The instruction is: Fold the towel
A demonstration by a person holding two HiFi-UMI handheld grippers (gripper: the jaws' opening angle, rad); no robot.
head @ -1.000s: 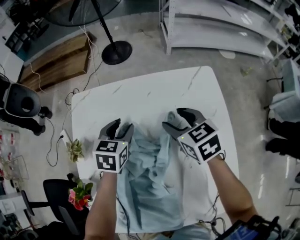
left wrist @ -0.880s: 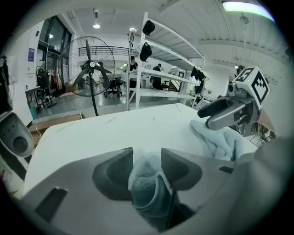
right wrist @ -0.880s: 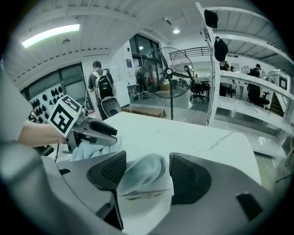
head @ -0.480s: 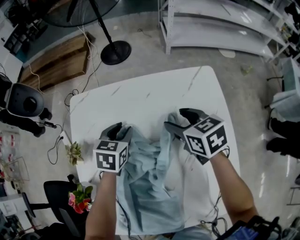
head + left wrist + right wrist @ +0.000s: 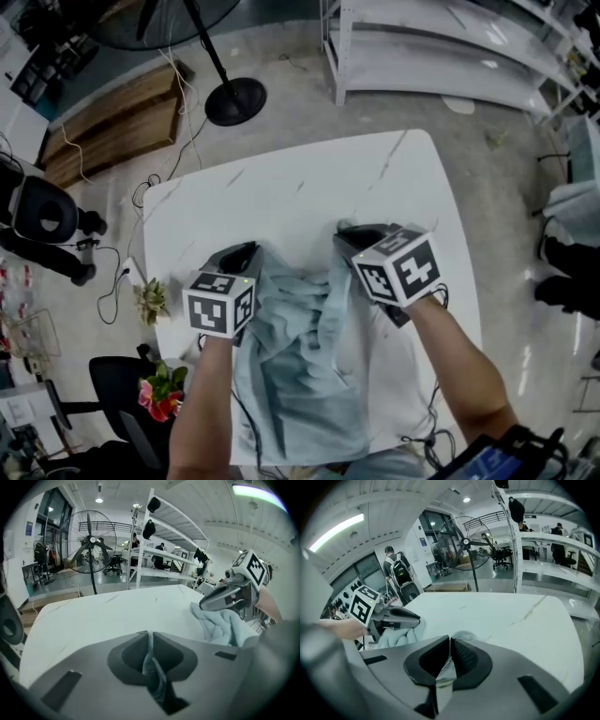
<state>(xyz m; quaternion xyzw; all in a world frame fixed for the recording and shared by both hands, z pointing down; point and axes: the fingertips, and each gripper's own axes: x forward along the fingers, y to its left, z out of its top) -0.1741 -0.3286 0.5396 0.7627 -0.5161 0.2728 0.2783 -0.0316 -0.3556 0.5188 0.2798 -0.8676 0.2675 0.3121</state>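
The left gripper [image 5: 246, 253] is clamped on a pinch of the pale blue towel [image 5: 300, 375], and the right gripper [image 5: 349, 232] grips another fold. Both sets of jaws have just been closing, after standing apart around the cloth a second ago. Both forearms reach in from the near edge of the table [image 5: 281, 187], with the grippers tilted down. Each gripper view shows thin cloth between the pads, which the head view hides behind the marker cubes. The towel lies rumpled on the table's near half.
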